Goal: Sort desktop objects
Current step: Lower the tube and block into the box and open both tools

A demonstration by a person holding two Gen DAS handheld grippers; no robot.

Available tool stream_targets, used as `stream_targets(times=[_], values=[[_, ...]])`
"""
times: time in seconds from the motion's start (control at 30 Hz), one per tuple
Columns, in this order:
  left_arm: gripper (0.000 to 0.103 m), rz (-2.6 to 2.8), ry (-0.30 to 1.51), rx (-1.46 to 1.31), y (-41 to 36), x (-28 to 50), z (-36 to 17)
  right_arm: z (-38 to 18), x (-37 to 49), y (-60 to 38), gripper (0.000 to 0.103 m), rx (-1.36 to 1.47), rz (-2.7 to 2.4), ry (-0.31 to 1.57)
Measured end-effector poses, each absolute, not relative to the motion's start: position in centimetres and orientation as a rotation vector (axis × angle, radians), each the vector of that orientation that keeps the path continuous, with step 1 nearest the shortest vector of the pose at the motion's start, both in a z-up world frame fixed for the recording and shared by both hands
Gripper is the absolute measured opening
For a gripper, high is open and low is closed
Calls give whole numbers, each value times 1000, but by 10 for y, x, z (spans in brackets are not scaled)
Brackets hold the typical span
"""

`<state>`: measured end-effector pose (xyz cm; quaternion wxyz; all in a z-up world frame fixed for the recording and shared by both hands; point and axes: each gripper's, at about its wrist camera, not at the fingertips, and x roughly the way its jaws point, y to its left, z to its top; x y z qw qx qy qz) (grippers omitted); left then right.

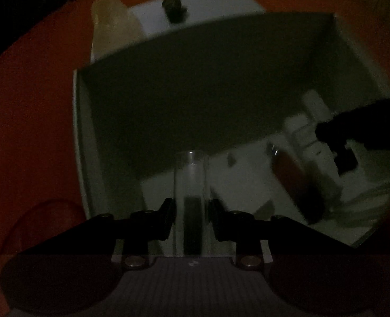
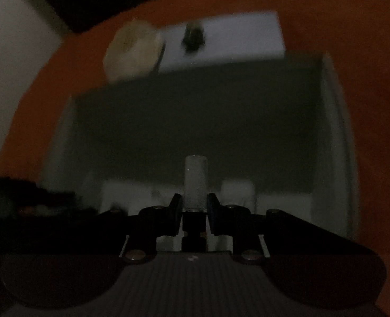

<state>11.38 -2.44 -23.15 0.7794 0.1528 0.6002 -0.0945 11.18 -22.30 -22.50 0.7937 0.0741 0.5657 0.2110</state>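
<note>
Both views are very dark. My left gripper (image 1: 191, 218) is shut on a clear tube-shaped object with a dark core (image 1: 191, 185), held over the open white box (image 1: 81, 137). My right gripper (image 2: 194, 215) is shut on a small frosted white cylinder with a black base (image 2: 195, 185), also over the white box (image 2: 334, 121). In the left wrist view the right gripper's dark fingers (image 1: 334, 132) reach into the box from the right, near a reddish-brown object (image 1: 292, 182) and white pieces (image 1: 311, 121) lying inside.
The box stands on an orange surface (image 1: 31, 105). Behind it lie a white sheet (image 1: 208, 8) with a dark small object (image 1: 173, 5) and a beige roll (image 1: 113, 23). The same roll (image 2: 134, 50) shows in the right wrist view. A pale wall (image 2: 12, 66) rises at left.
</note>
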Motion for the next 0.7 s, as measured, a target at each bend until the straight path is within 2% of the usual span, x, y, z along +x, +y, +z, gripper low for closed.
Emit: stream_targets(times=[0.17,0.37,0.7], values=[[25,-187,1301,348,-27,111,-244,-243,97,-210,22,-2,396,1214],[25,-154,1367,310,-25,109,-261,-256,85,-202,23,-60,371,1247],[25,-185,1409,282,-24,103,-279,-250,73,-198,23,-163,323,1239]])
